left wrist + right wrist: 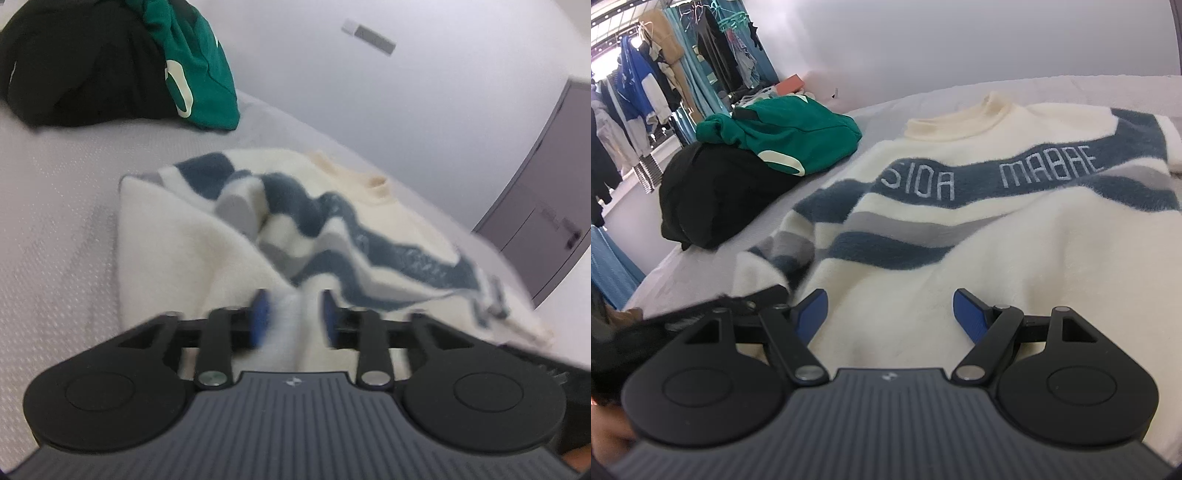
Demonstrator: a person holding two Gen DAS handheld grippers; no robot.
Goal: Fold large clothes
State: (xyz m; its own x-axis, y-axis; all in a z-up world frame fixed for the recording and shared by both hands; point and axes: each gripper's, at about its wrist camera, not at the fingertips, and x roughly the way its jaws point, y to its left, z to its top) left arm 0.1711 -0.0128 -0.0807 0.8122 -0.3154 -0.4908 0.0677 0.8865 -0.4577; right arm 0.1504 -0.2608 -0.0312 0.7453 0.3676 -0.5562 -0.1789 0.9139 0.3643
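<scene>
Left gripper: blue fingers parted with a ridge of white fuzz standing between them, pads not visibly pinching it, though blur makes that hard to call. Right gripper: fingers spread wide, hovering just over the lower body of the fluffy cream knit sweater with navy and grey stripes, gripping nothing. Sweater lying on the pale grey bed, lettered chest band facing up, cream collar at the far end toward the wall, hem at the near end, so long axis running away from the right wrist view, collar to hem. Left-side sleeve folded in over the body already, judging by the bunched stripes seen from the left wrist. Probably early to mid fold: other sleeve and the hem-to-collar fold not yet done, as far as visible. Further out, a crumpled green sweatshirt on a black garment, well apart, apparently waiting.
</scene>
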